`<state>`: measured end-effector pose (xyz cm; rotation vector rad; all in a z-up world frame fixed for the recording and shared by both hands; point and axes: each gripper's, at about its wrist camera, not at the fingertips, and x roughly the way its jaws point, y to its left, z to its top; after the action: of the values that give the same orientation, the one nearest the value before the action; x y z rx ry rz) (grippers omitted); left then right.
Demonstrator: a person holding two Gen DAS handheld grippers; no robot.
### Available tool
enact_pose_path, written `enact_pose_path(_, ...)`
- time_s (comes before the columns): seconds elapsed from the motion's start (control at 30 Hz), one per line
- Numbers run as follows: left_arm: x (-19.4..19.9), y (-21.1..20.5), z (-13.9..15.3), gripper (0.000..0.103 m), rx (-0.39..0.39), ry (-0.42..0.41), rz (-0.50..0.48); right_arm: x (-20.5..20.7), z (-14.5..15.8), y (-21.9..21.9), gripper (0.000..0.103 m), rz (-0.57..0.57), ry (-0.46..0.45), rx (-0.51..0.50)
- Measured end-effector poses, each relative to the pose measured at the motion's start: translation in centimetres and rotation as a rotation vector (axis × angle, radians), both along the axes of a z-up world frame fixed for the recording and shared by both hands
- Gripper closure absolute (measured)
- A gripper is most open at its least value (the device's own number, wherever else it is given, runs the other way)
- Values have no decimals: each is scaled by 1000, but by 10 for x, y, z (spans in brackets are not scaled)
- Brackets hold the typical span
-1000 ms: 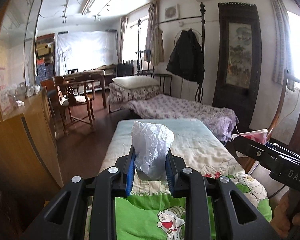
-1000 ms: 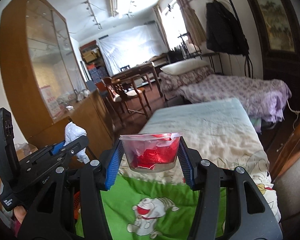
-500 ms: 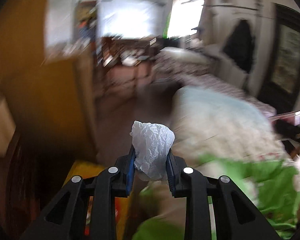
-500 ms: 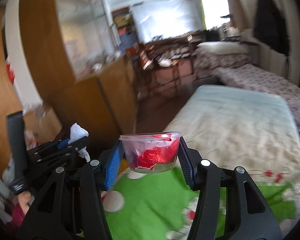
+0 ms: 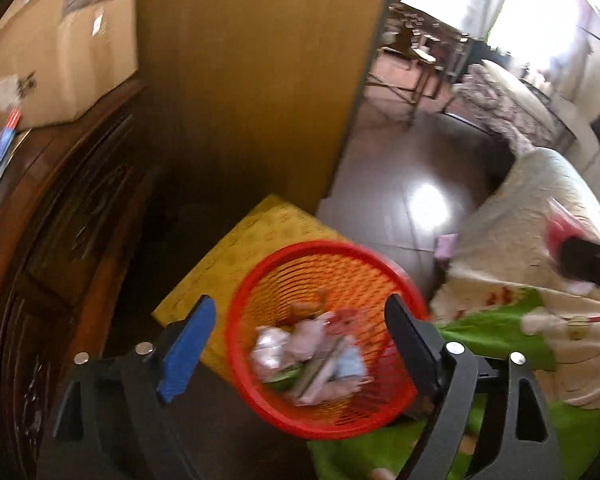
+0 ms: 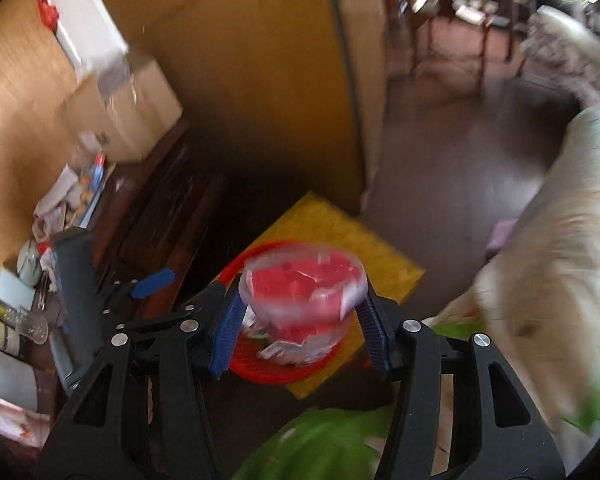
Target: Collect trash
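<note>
Left gripper [image 5: 296, 344] above red basket [image 5: 260, 276], jaws opening, nothing between them; crumpled trash [image 5: 300, 344] lay inside basket on yellow mat [image 5: 236, 248]

Right gripper [image 6: 300, 332] clenched on clear cup of red scraps [image 6: 302, 286], over basket rim [image 6: 236, 266]

Risks: cup let go off-centre might clip rim, tip, scatter scraps on floor; light basket might topple if gripper knocked it; blur suggested haste

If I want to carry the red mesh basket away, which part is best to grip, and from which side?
Probably the rim of the red mesh basket: grip it from above, one finger inside and one outside. The rim is thick and the open top faces up; the mesh wall is round and too wide for a claw.
</note>
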<state>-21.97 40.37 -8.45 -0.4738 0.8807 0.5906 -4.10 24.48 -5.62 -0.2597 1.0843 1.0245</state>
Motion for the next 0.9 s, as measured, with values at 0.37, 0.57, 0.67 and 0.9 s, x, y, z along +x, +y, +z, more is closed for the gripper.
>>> enact_pose_path(0.37, -28, 5, -30, 17, 21, 98, 47, -17, -41, 21, 33, 30, -17, -118)
enact_pose_path(0.57, -34, -4, -22, 14, 33, 103, 50, -25, -40, -1, 26, -19, -17, -130)
enact_pose_path(0.67, -37, -13, -17, 13, 43, 114, 20, -26, -38, -16, 25, -55, 0, -112)
enact_pose_path(0.9, -44, -34, 0, 8, 136, 132, -18, -50, -38, -28, 24, -27, -79, -129)
